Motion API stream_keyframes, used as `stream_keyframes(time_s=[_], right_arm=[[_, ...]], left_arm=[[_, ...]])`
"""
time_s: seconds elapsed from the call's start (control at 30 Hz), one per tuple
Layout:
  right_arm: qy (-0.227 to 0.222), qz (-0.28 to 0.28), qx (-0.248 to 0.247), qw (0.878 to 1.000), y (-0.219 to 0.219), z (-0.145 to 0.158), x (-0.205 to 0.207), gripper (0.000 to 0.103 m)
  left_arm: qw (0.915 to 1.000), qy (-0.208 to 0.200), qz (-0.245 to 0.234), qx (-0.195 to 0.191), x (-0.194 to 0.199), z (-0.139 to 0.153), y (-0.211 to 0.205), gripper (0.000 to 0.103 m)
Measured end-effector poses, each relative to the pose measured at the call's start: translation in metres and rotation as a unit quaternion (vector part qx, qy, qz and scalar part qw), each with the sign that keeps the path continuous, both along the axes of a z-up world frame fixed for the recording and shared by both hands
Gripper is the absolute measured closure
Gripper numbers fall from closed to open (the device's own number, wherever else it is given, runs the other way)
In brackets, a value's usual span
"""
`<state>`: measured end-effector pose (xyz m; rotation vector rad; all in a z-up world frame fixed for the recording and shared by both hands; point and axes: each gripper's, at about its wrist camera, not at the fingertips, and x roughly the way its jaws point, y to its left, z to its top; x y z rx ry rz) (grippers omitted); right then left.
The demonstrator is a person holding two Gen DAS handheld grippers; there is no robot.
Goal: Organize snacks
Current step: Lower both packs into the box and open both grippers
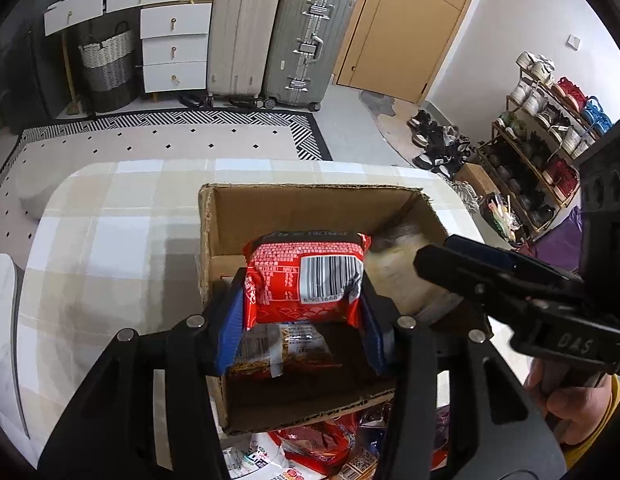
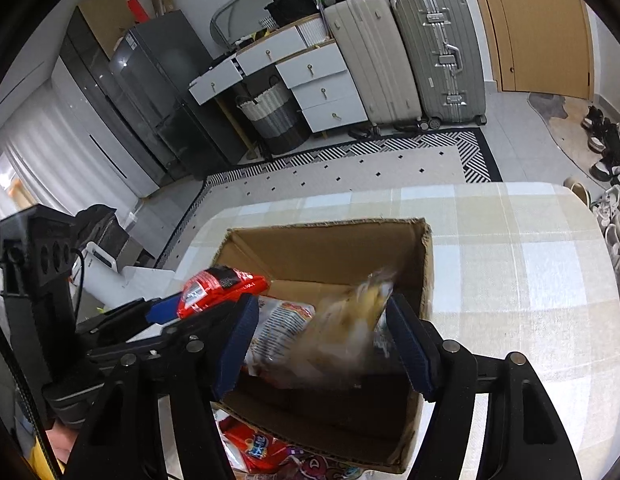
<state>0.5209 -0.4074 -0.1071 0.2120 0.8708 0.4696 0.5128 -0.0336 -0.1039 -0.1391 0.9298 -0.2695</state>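
An open cardboard box (image 1: 301, 208) stands on the checked tablecloth; it also shows in the right wrist view (image 2: 330, 248). My left gripper (image 1: 301, 316) is shut on a red snack packet (image 1: 305, 276) with a barcode, held over the box; it also shows from the right wrist (image 2: 217, 284). A noodle packet (image 1: 281, 348) lies inside the box. My right gripper (image 2: 322, 340) is open over the box, and a blurred yellowish packet (image 2: 350, 328) sits between its fingers, apparently falling. The right gripper also appears in the left wrist view (image 1: 434, 258).
Several loose snack packets (image 1: 310, 452) lie on the table in front of the box, also in the right wrist view (image 2: 261, 452). Beyond the table are a patterned rug (image 1: 169, 136), suitcases (image 1: 281, 36), drawers and a shoe rack (image 1: 542, 148).
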Motion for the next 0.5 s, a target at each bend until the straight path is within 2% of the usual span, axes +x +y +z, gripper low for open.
stream_keyframes(time_s=[0.13, 0.27, 0.33, 0.4, 0.5], right_arm=[[-0.012, 0.006, -0.015, 1.000, 0.006, 0.004, -0.006, 0.035], [-0.015, 0.000, 0.000, 1.000, 0.002, 0.009, -0.009, 0.035], [-0.018, -0.001, 0.003, 1.000, -0.001, 0.012, -0.011, 0.035], [-0.023, -0.001, 0.001, 1.000, -0.001, 0.016, -0.016, 0.035], [-0.030, -0.002, -0.001, 1.000, -0.002, 0.021, -0.023, 0.034]], left_arm=[[1.0000, -0.003, -0.004, -0.004, -0.010, 0.003, 0.003, 0.052], [0.9999, -0.006, -0.008, 0.001, -0.019, 0.007, 0.000, 0.050], [0.9999, -0.009, -0.007, 0.002, -0.028, 0.013, -0.001, 0.046], [0.9999, -0.012, -0.005, 0.004, -0.033, 0.016, 0.000, 0.036], [0.9998, -0.020, 0.002, 0.003, -0.042, 0.024, 0.004, 0.031]])
